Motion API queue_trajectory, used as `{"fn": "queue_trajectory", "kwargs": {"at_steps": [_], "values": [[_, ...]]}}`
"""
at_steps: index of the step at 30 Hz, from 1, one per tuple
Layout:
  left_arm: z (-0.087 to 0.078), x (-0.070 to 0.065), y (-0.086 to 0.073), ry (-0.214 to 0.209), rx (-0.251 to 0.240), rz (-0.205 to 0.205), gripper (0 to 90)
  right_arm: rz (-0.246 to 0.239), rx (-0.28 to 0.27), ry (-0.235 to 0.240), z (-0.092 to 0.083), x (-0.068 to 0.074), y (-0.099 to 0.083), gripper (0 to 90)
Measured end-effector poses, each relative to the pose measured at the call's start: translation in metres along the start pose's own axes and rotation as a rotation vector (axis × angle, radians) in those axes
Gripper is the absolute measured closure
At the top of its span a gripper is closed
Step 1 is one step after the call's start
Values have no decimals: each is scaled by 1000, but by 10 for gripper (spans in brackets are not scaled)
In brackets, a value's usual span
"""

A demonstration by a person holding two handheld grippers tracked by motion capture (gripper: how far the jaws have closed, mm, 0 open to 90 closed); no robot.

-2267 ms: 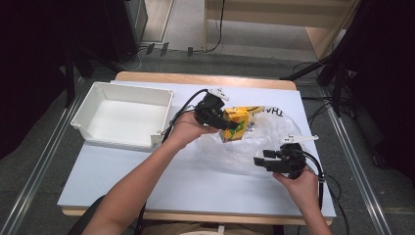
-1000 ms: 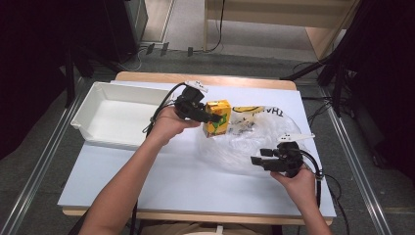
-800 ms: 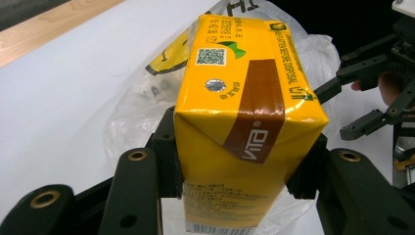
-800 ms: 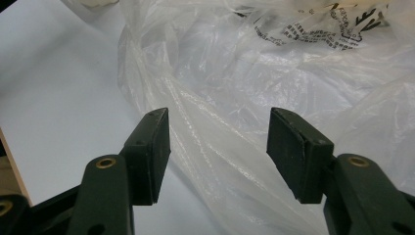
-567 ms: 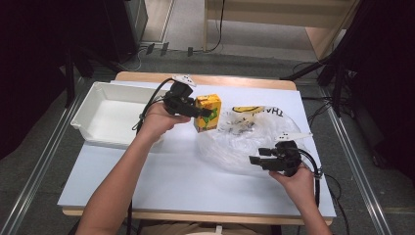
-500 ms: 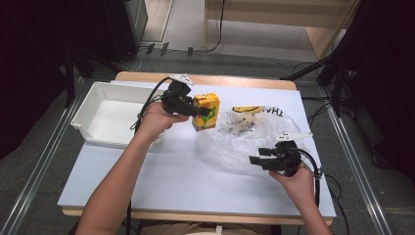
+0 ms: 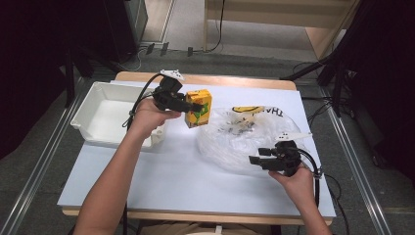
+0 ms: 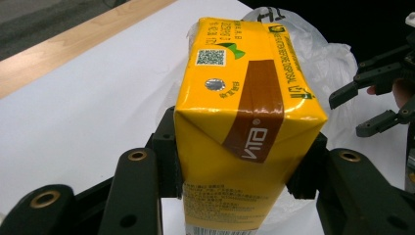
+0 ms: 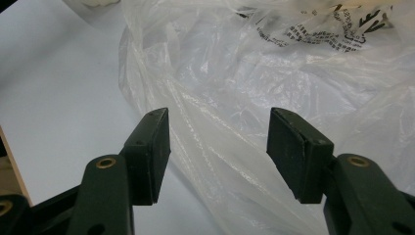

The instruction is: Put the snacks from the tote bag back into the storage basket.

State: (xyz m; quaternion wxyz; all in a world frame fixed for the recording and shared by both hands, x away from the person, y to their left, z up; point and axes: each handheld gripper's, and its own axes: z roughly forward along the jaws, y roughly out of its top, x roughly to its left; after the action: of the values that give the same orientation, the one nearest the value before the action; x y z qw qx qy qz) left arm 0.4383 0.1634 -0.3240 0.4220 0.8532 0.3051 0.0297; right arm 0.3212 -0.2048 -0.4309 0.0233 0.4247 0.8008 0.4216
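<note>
Juice carton (image 8: 244,122) in left claw (image 8: 240,166)

carton (image 8: 244,122): bottom cut off by lower frame edge in left gripper view, small print unreadable | plastic bag (image 9: 274,73): cropped at top and right of right gripper view, contents too crumpled to tell | white bin (image 7: 105,115): near corner hidden behind left hand (image 7: 147,115)

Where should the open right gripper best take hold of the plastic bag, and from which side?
Probably at the near crumpled edge of the plastic bag, coming in low from the person's side, as the right gripper already points. The film bunches into folds there, thin enough to fit between the open jaws, while the rest lies loose and puffed, so it might slip.
</note>
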Motion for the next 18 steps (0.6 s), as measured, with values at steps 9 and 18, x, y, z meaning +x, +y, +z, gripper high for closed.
{"fn": "queue_trajectory", "kwargs": {"at_steps": [9, 18], "values": [[-14, 10, -1, 17, -22, -25, 525, -6, 6, 5, 2, 3, 1, 425], [-30, 21, -3, 59, -37, -44, 525, -6, 8, 8, 3, 4, 1, 424]]}}
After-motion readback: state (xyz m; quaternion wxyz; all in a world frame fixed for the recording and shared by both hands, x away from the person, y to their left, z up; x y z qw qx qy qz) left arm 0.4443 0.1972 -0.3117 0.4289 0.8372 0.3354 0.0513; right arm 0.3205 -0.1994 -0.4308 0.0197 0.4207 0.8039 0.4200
